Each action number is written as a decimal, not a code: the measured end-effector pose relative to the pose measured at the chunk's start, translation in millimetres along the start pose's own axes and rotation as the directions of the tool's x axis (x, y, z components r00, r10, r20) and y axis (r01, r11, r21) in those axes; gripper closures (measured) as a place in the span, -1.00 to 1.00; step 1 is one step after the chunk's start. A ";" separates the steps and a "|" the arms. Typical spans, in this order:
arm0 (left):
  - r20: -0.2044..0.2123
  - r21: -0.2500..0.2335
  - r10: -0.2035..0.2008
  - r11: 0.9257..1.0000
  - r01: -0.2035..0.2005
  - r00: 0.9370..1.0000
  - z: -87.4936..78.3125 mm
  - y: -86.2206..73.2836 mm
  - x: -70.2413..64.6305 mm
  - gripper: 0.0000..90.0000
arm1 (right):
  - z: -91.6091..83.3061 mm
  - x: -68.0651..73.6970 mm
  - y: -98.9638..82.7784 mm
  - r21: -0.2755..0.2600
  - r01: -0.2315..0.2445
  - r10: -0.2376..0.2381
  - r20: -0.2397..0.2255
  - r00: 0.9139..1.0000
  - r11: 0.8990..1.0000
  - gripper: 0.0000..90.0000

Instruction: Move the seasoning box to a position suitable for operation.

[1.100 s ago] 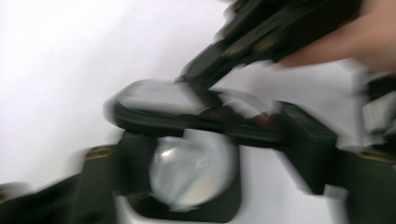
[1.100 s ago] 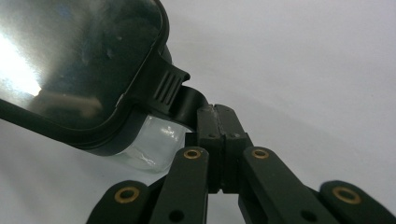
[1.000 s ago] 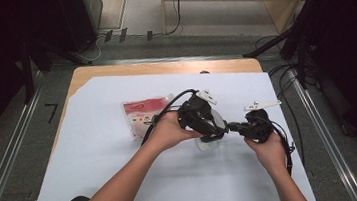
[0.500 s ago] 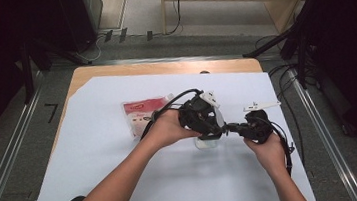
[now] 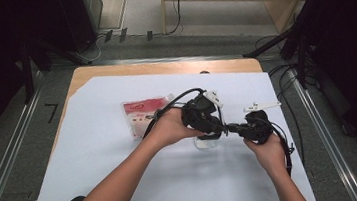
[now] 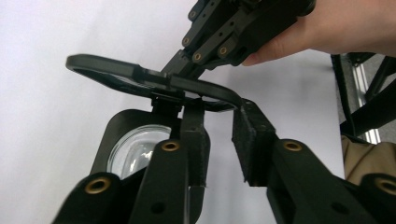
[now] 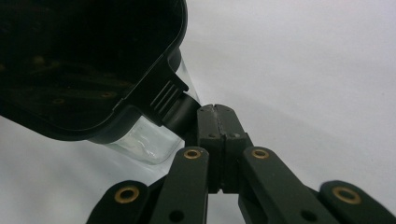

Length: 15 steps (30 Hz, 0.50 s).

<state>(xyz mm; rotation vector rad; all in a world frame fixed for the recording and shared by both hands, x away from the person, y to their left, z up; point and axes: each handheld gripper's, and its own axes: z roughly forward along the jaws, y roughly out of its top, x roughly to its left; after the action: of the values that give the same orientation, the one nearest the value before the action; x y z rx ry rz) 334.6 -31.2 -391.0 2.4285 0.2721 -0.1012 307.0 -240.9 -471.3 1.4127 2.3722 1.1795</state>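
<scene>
One glass jar (image 5: 207, 140) stood on the white sheet (image 5: 96, 154) that covered the table (image 5: 113, 71), between the two hands. It carried one black lid (image 6: 140, 79), hinged up and tilted over the mouth of the jar, with a ribbed tab at its edge. One red and white packet (image 5: 143, 115) lay flat on the sheet, just beyond the left hand (image 5: 167, 129) and near the jar but apart from it. There were two claws in all, one in each hand.

The left claw (image 6: 219, 123) came at the raised lid from below in its own view. Its jaws had just been closing and stood narrow, with a gap between the pads. The rim of the lid crossed the tips: the left pad (image 6: 194, 121) lay against the rim from beneath, and the right pad (image 6: 247, 126) met the rim at its corner. Whether both pads pressed on the lid could not be told. The jar's glass mouth (image 6: 135, 151) showed below that claw.

The right claw (image 7: 215, 114) was fully closed, its two pads pressed flat together. Its tips touched the lid just beside the ribbed tab (image 7: 168, 95), and nothing could be seen between the pads. The right hand (image 5: 267, 151) held that claw level, aimed at the jar from the side.
</scene>
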 end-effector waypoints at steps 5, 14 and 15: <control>0.015 0.000 0.008 1.000 -0.008 1.000 2.0 3.5 -0.5 0.80 | -0.4 0.0 -0.4 0.000 -0.004 0.004 -0.002 1.000 1.000 1.00; 0.028 0.001 0.026 1.000 -0.026 0.999 7.6 10.3 -0.5 0.83 | -0.6 0.1 -2.2 -0.005 -0.019 0.019 -0.007 1.000 1.000 1.00; 0.032 0.002 0.023 1.000 -0.023 0.999 7.9 10.6 -0.1 0.83 | -0.7 -0.3 -2.4 -0.004 -0.017 0.016 -0.008 1.000 1.000 1.00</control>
<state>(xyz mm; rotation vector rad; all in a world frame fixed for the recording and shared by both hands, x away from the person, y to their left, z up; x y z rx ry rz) 336.8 -44.2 -390.4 2.4293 0.2296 -0.1296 305.2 -242.1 -472.6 1.4316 2.3667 1.1958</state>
